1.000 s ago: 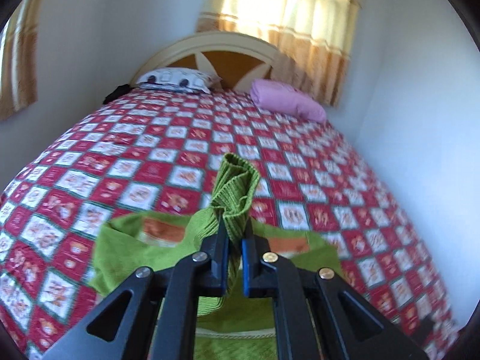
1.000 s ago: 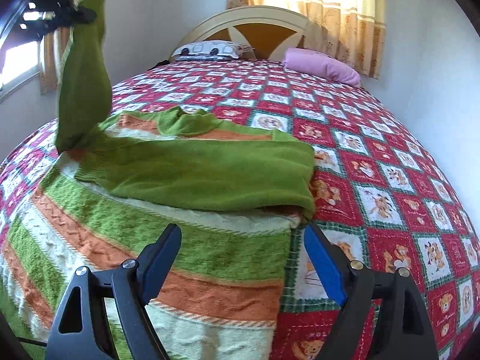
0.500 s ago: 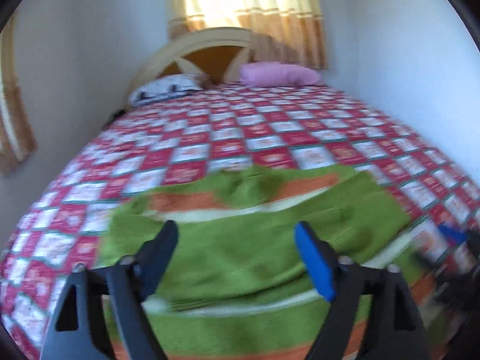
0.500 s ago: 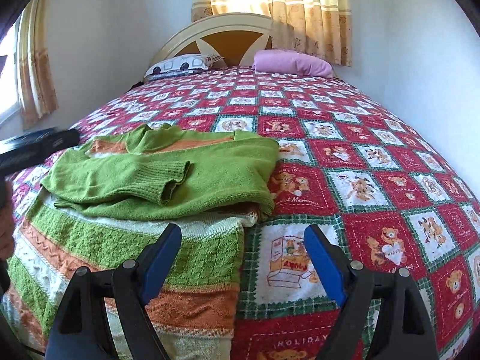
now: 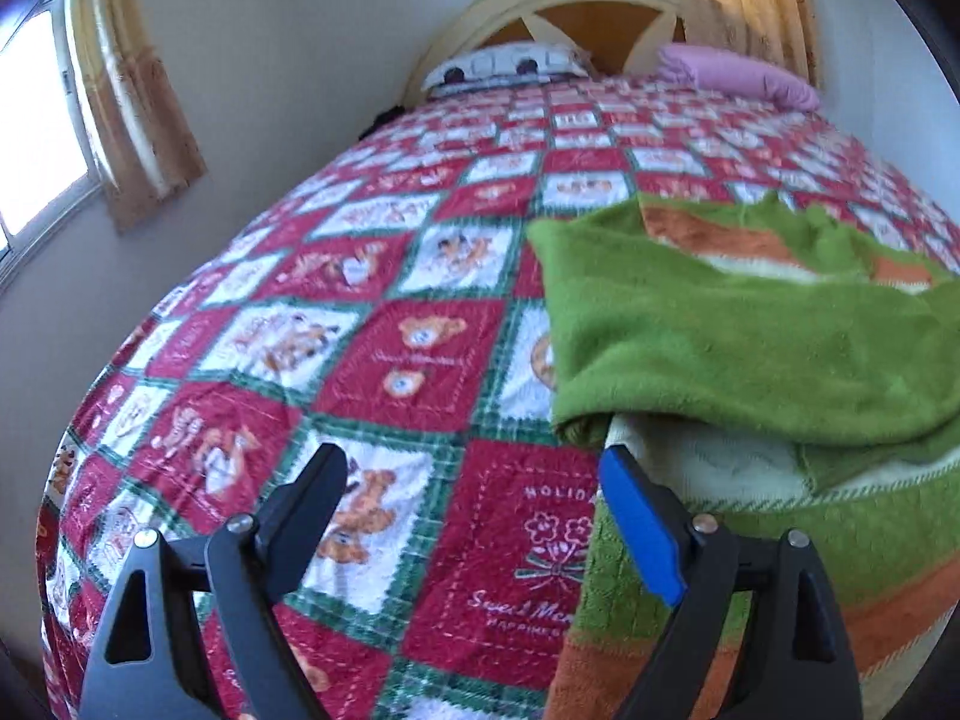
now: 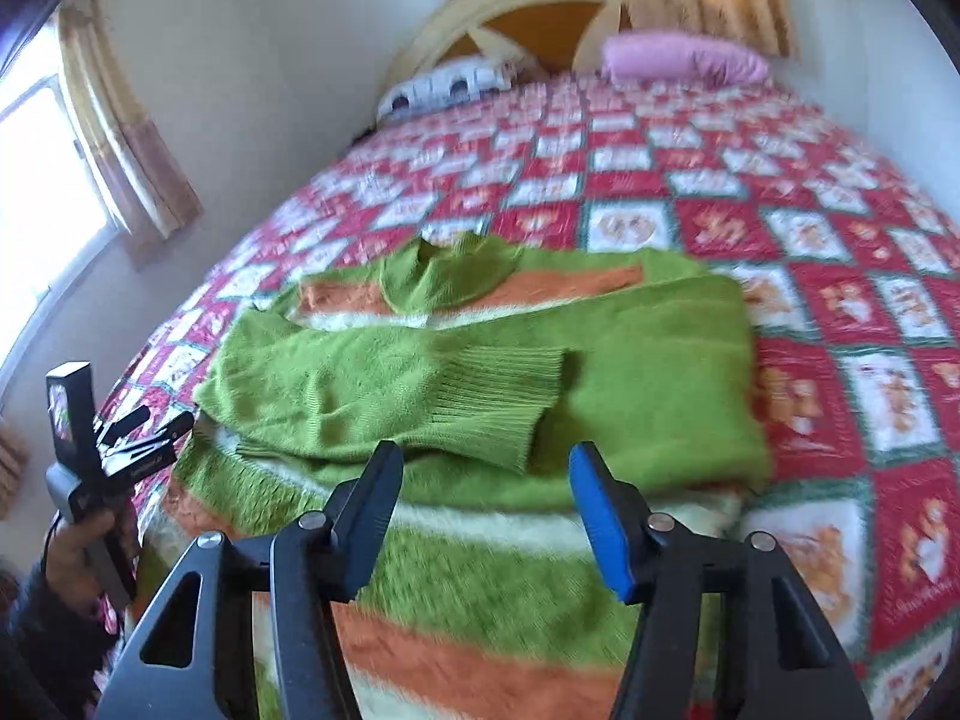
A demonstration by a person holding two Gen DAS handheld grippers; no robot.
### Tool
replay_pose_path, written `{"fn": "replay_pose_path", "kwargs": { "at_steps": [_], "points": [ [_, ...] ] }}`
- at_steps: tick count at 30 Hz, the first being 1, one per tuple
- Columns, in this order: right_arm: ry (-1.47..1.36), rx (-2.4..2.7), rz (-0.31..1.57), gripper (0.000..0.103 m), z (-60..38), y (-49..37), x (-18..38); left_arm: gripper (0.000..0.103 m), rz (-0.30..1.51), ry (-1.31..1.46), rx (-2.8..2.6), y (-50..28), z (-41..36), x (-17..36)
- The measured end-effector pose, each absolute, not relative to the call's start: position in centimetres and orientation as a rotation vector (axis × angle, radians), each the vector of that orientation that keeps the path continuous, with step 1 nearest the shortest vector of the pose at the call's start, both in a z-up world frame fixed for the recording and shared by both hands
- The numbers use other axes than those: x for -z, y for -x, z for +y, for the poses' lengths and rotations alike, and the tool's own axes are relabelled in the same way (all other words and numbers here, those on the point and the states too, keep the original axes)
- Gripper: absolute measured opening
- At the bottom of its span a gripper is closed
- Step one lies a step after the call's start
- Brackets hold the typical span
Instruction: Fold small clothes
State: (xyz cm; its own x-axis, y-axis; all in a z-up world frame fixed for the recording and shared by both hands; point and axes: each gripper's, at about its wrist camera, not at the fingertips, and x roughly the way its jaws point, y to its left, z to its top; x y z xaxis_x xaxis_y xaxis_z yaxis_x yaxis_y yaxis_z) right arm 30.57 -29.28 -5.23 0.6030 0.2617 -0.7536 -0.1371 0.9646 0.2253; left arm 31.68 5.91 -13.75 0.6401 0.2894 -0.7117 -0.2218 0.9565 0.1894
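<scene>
Sleeve point(image 6: 480, 396) dropped since earlier frame, now folded across sweater point(image 6: 630, 360) on bed point(image 5: 372, 360). Left gripper point(image 5: 474, 516) fingers apart, empty, beside hem. Right gripper point(image 6: 480, 504) fingers just closing, nothing between. Best: pinch both hem corners evenly, fold toward collar.

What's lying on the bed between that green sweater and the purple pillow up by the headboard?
Only bare patchwork quilt. In the right wrist view nothing rests between the green sweater and the purple pillow.

Your sweater point(image 6: 468, 372) lies on the quilt point(image 6: 840, 276), sleeves folded across it; pillows point(image 6: 684, 57) sit at twelve o'clock, behind.
</scene>
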Motion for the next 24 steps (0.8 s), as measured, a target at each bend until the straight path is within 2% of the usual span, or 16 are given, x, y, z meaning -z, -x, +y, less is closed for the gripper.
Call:
{"fn": "replay_pose_path", "kwargs": {
  "at_steps": [1, 3, 5, 15, 20, 22, 24],
  "points": [
    [-0.162, -0.218, 0.928, 0.055, -28.8, -31.7, 5.9, 0.089, 0.843, -0.084, -0.300, -31.9, 5.9, 14.1],
    [-0.161, -0.222, 0.973, 0.041, -28.0, -32.8, 7.1, 0.091, 0.886, -0.048, -0.314, -32.3, 6.9, 15.0],
    [-0.143, -0.209, 1.018, 0.006, -27.2, -33.8, 8.3, 0.096, 0.903, 0.019, -0.303, -32.3, 8.1, 15.3],
    [0.086, -0.101, 0.830, 0.005, -26.5, -30.2, 3.7, 0.102, 0.920, 0.086, -0.299, -32.1, 9.0, 15.8],
    [0.087, -0.049, 0.921, 0.005, -28.5, -31.2, 6.6, 0.101, 0.912, 0.095, -0.291, -32.0, 9.4, 15.7],
    [0.058, -0.052, 0.927, 0.009, -29.2, -31.0, 7.2, 0.099, 0.893, 0.112, -0.281, -31.4, 9.7, 15.2],
    [0.038, -0.045, 0.911, 0.020, -29.5, -30.7, 6.8, 0.099, 0.852, 0.100, -0.272, -30.5, 9.4, 14.2]
  ]
}}
